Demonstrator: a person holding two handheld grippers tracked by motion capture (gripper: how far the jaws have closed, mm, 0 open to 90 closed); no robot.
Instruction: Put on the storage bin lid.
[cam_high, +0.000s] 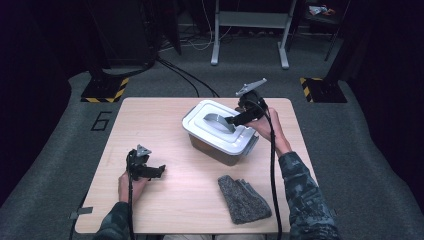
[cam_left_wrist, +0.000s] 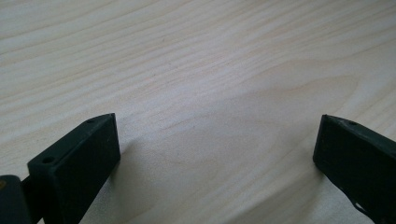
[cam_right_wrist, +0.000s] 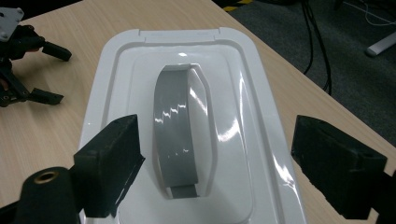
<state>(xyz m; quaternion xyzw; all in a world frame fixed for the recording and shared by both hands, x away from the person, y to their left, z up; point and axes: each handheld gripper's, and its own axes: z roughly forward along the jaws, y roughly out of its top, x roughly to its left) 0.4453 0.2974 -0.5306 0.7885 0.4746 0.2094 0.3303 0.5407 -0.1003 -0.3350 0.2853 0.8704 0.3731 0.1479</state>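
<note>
A white lidded box (cam_high: 220, 132) stands near the middle of the wooden table (cam_high: 160, 125). Its lid (cam_right_wrist: 121, 93) has a grey handle (cam_right_wrist: 180, 126) lying in a recess. My right gripper (cam_high: 234, 120) hovers over the lid's right end, pointing left along it. In the right gripper view the right gripper (cam_right_wrist: 217, 149) is open, its black jaws wide to either side of the handle and not touching it. My left gripper (cam_high: 159, 171) rests low at the table's front left. Seen in its own view, the left gripper (cam_left_wrist: 215, 144) is open over bare wood.
A grey knitted cloth (cam_high: 243, 199) lies near the table's front edge, right of centre. Beyond the table, cables (cam_high: 185, 75) cross the carpet, with yellow-black striped floor plates (cam_high: 106, 90) and a white frame's legs (cam_high: 250, 30) farther back.
</note>
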